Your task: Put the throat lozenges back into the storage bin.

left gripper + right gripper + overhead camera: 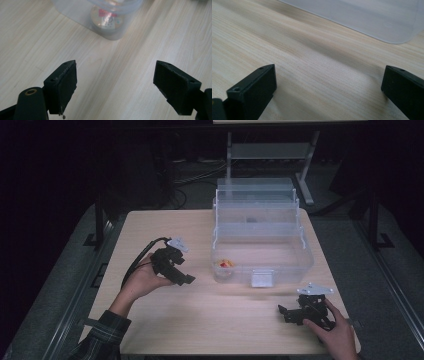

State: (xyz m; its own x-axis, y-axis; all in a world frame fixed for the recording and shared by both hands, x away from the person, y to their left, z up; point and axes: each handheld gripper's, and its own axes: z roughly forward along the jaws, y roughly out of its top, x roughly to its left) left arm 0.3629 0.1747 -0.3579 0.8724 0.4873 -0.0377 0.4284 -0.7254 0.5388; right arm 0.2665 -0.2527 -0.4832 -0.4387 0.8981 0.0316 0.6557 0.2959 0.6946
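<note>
The right gripper (300,312) sits nearest, low on the pale wooden worktop (225,320) at the near-right corner of the clear plastic box (260,245), held from behind by the right hand (337,332). Its grey plate is on top and its fingers (254,88) point left across the front of the box. In the right gripper view the two black fingers are spread wide with bare wood grain between them, and the frosted wall of the box (367,17) crosses the top of that view, apart from both fingers.

The left gripper (175,270) is a little farther in, to the left of the box's near-left corner, raised in the left hand (140,282) whose plaid sleeve (102,335) comes in from the near edge. A black cable (137,260) loops off its back. Its fingers (62,86) are spread wide too, holding nothing, aimed at that corner of the box.

Inside the near-left corner of the box lies a small round container (225,265) with red and yellow on it; through the wall in the left gripper view it shows a red-and-white label (106,18). A latch (261,277) sits at the middle of the box's front wall. The lid (255,195) stands open at the back, stepped in tiers. Beyond the box, past the far edge of the worktop, a metal stand (270,150) and loose cables (200,172) lie on the dark floor.
</note>
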